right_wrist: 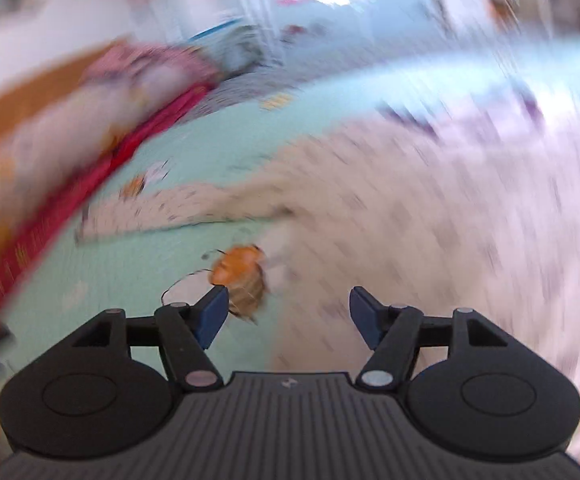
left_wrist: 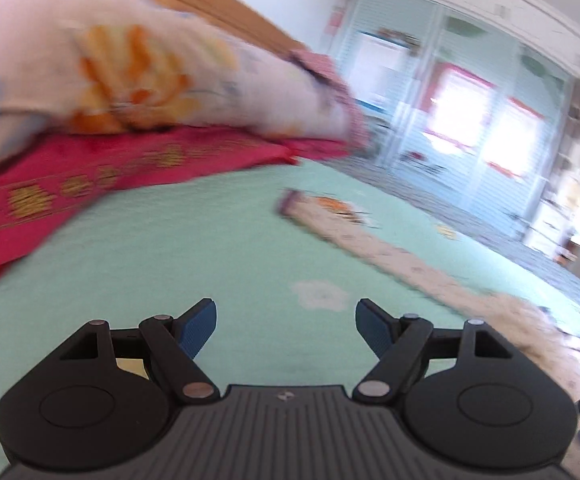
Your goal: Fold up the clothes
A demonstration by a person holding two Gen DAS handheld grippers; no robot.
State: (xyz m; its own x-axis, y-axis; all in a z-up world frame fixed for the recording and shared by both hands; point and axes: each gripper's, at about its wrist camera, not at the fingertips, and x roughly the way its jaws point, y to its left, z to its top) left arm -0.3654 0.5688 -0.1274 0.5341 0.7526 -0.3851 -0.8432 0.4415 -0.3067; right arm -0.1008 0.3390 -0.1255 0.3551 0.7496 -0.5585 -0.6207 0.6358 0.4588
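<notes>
Garment (right_wrist: 370, 208) motion-blurred | left gripper (left_wrist: 285, 330), right gripper (right_wrist: 285, 316) spread, empty

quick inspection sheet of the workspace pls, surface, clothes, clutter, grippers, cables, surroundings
surface: bed with a mint green sheet, flower and bee prints; both views motion-blurred.
job's things: cream patterned garment spread on the sheet, one sleeve stretched out flat; not yet folded.
clutter: pillow resting on a red cloth at the head of the bed.
grippers: left gripper open, empty, over bare sheet; right gripper open, empty, at the garment's edge.
cables: nothing seen.
surroundings: wooden headboard, pale blue wardrobe doors with bright reflections.
</notes>
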